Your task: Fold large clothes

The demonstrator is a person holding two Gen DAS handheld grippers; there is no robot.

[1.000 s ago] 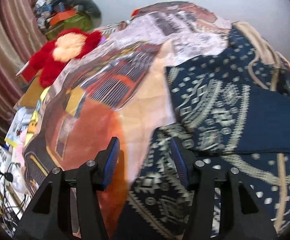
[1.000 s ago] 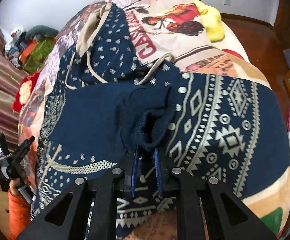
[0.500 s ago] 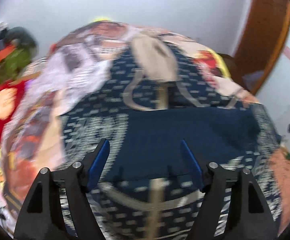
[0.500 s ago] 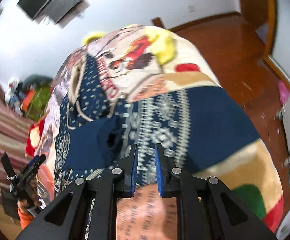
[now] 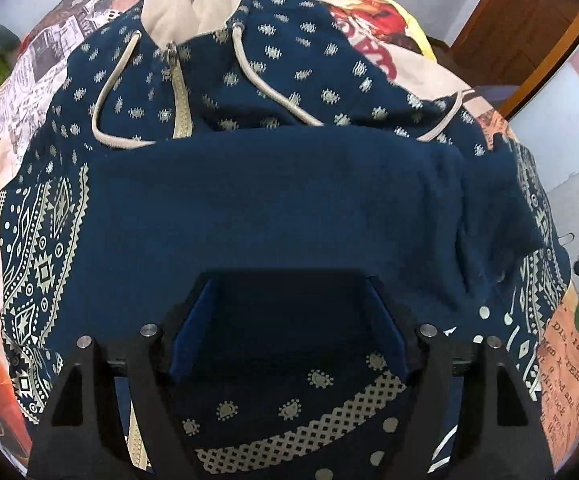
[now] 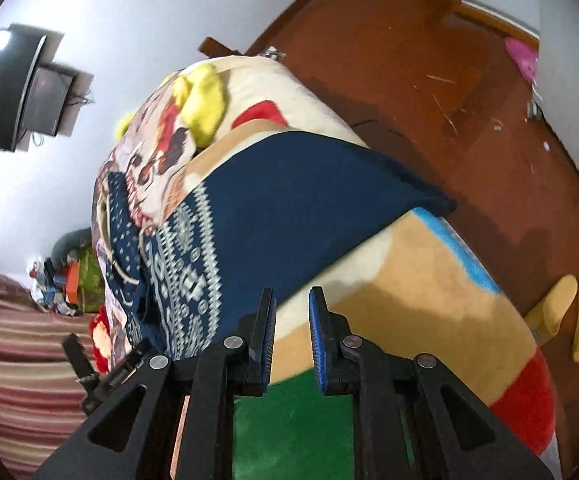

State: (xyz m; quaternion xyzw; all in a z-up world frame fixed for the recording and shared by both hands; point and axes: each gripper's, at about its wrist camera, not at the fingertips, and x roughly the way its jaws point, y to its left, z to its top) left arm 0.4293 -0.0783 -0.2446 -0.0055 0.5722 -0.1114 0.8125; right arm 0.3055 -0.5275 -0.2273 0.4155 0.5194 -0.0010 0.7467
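On the bed, spread across its printed blanket, lies the navy hoodie, zip front up, cream hood at the far end and one sleeve folded flat across the chest. My left fingers stand wide apart just above that sleeve and grip nothing. My right fingers are drawn nearly together with only a narrow gap, nothing between them, hanging past the bed's near edge beside the other sleeve, which lies out over the blanket.

I judge the hoodie soft, thick and fairly heavy for cloth: it will sag and drag rather than slide, and a folded layer will stay where it is laid. The cuff of the outstretched sleeve looks the best place to pinch, and later the hem corners. The drawcords are loose and could snag.

Much is hard to read. My left fingers' own frame covers the hem and lower zip. The right view is tilted and smeared, so the cuff's edge is unclear. I cannot tell whether the back of the hoodie lies smooth underneath.
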